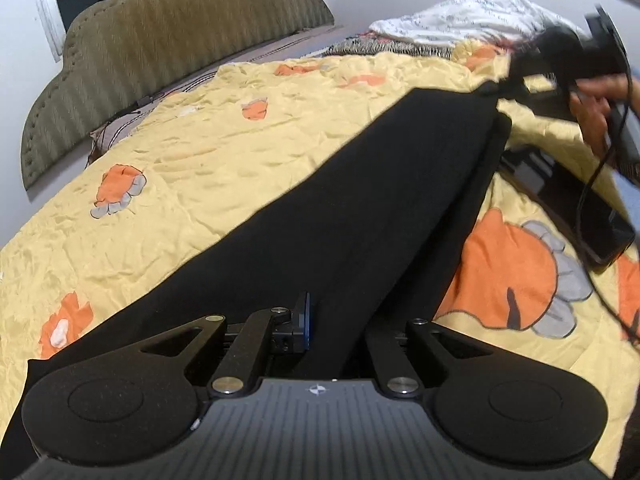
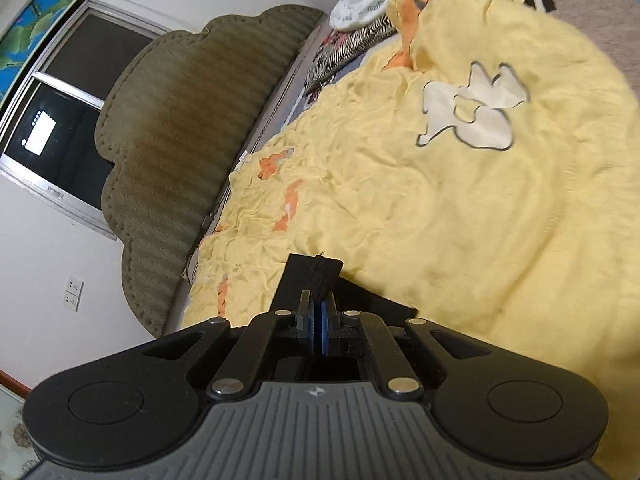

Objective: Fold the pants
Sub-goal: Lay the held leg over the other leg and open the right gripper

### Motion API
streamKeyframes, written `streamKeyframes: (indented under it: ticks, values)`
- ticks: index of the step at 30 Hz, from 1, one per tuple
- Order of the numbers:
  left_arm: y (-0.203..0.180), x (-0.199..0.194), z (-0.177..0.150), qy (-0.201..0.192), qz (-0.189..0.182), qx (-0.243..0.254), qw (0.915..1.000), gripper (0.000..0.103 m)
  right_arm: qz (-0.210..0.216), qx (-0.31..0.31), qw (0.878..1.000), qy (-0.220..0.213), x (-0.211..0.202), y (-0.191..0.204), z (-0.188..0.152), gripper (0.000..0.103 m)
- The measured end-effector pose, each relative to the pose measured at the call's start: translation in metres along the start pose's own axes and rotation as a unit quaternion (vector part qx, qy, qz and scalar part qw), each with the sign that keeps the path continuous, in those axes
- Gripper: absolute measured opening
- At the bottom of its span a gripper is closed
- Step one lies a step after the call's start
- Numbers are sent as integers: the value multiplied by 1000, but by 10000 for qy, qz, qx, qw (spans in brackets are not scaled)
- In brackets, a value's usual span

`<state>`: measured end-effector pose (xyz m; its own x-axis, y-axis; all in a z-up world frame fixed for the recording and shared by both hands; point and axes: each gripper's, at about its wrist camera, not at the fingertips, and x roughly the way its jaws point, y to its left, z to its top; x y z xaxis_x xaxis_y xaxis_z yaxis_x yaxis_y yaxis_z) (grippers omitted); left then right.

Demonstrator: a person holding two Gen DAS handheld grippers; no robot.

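Observation:
Black pants (image 1: 380, 200) lie in a long band across the yellow bedspread (image 1: 240, 152), running from my left gripper (image 1: 320, 314) up toward the far right. My left gripper is shut on the near end of the pants. One blue pad (image 1: 306, 320) shows and the cloth covers the other finger. At the far end, blurred, a hand (image 1: 596, 100) holds my right gripper (image 1: 510, 80) on the pants' tip. In the right wrist view my right gripper (image 2: 318, 316) is shut on a corner of the black pants (image 2: 316, 270), which pokes up past the pads over the bedspread (image 2: 440, 220).
A padded olive headboard (image 1: 168, 48) stands against the wall, also seen in the right wrist view (image 2: 180, 128). White cloth (image 1: 472, 16) and striped fabric lie at the bed's far end. A flat black device (image 1: 576, 208) with a cable rests at the right. A window (image 2: 64, 120) is beside the headboard.

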<state>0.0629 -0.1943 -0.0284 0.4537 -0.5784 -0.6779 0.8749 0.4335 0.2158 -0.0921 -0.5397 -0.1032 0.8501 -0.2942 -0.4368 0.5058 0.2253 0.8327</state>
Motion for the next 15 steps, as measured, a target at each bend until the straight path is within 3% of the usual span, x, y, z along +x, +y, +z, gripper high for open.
streamKeyframes:
  ticks: [5, 6, 7, 10, 12, 14, 15]
  values:
    - [-7, -1, -3, 79, -93, 50, 9999, 10, -289, -343, 9990, -40, -14, 8, -2, 4]
    - [-12, 2, -4, 140, -99, 127, 9998, 21, -412, -332, 9986, 26, -11, 7, 0, 5]
    - [-15, 6, -5, 181, -92, 195, 9996, 21, -573, -322, 9977, 147, -6, 5, 1, 6]
    - [-24, 4, -7, 212, 190, 447, 9986, 40, -821, -251, 9960, 265, -4, -1, 1, 8]
    - [-26, -9, -9, 129, 306, 624, 9975, 67, -954, -555, 9939, -64, -17, 10, -1, 15]
    - [-19, -26, -11, -73, 236, 571, 9981, 77, -1354, -1278, 9806, -608, -30, 34, -8, 18]
    - [-14, -35, -11, -142, 177, 480, 9986, 77, -1388, -1672, 9728, -797, -34, 47, -12, 18]
